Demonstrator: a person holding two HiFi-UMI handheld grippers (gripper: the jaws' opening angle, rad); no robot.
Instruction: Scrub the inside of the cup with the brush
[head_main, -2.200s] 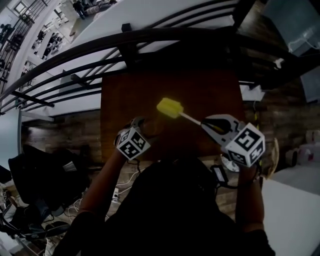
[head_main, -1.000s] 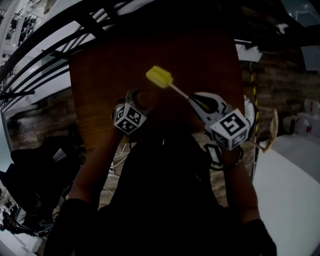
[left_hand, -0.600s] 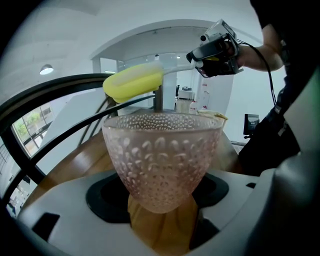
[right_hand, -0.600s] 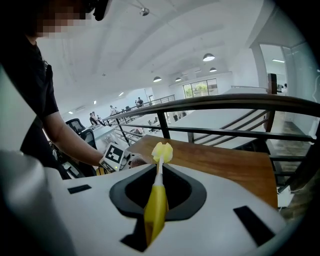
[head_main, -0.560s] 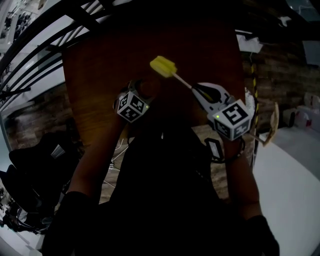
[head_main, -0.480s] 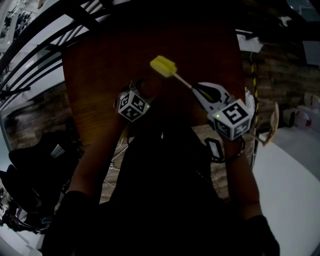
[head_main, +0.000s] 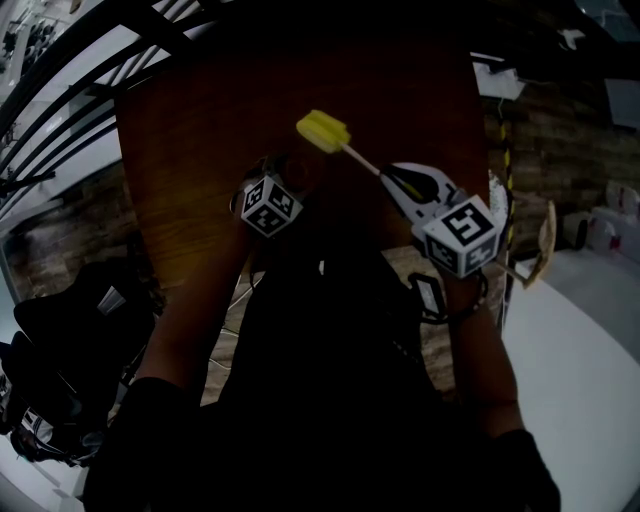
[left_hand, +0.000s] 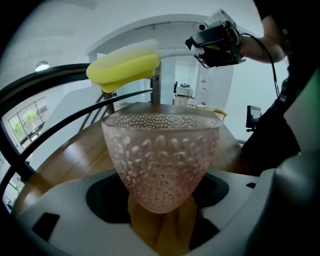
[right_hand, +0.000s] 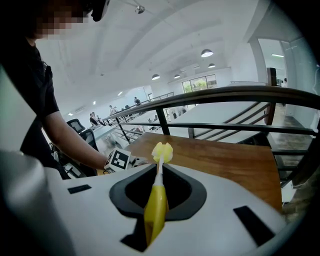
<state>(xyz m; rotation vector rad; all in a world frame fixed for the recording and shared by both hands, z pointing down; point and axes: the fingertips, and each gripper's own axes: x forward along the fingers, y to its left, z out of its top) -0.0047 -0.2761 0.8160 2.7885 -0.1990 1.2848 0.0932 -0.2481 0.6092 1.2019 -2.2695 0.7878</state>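
A clear pinkish cup (left_hand: 161, 155) with a bumpy wall stands upright between the jaws of my left gripper (left_hand: 160, 192), which is shut on its lower part. In the head view the left gripper (head_main: 280, 188) is over the brown wooden table (head_main: 190, 150); the cup is too dark to make out there. My right gripper (head_main: 402, 185) is shut on the yellow handle (right_hand: 156, 207) of the brush. The brush's yellow sponge head (left_hand: 125, 65) hovers above and just left of the cup's rim, outside the cup. That head (head_main: 323, 131) points away from me.
A black railing (head_main: 60, 110) runs along the table's far and left sides. A white surface (head_main: 590, 330) lies at the right. Dark bags and cables (head_main: 60, 330) sit on the floor at the left. The person's dark torso hides the near table edge.
Both grippers have sunk a little toward the table, cup and brush still held. The sponge head stays just above the cup's rim.
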